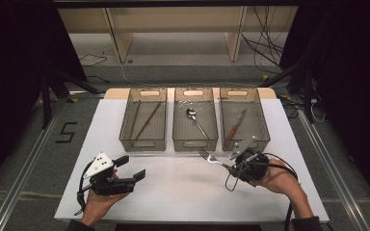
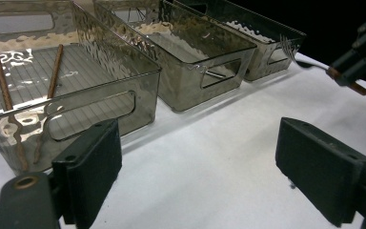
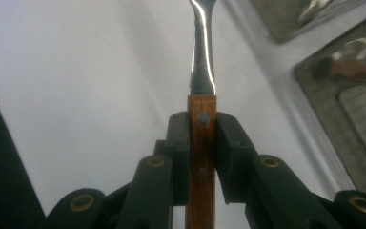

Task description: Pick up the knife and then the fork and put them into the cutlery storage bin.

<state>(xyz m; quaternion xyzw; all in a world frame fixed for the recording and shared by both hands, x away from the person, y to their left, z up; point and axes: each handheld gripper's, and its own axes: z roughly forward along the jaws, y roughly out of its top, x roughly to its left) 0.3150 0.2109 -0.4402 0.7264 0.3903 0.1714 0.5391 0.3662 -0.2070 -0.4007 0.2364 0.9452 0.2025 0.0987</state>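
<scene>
— So, biggest first: what's carrying everything?

— A white table (image 1: 183, 192), with three smoky clear bins in a row along its far half.

— What's in them?

— Left bin (image 1: 143, 120) holds two brown chopsticks (image 1: 147, 120) lying lengthwise. Middle bin (image 1: 195, 120) holds a metal spoon (image 1: 196, 121), bowl toward the far end. Right bin (image 1: 244, 118) holds a knife (image 1: 236, 126) with a reddish handle at its near end.

— And the hands?

— Both come in from the near edge. The left claw (image 1: 137, 174) sits at the near left of the table, well apart from the bins, pointing right. In the left gripper view its two black pads stand wide apart with only bare table between them, the left bin (image 2: 71, 90) just beyond.

— The right one?

— The right claw (image 1: 234, 167) is at the near right, just in front of the right bin. It's clamped on a fork (image 1: 213, 159).

— How is the fork held?

— By its wooden handle. In the right gripper view the pads press both sides of the handle (image 3: 201, 143), and the steel neck runs straight out ahead. From above, the tines point left and far, toward the near end of the middle bin, held off the table surface.
</scene>
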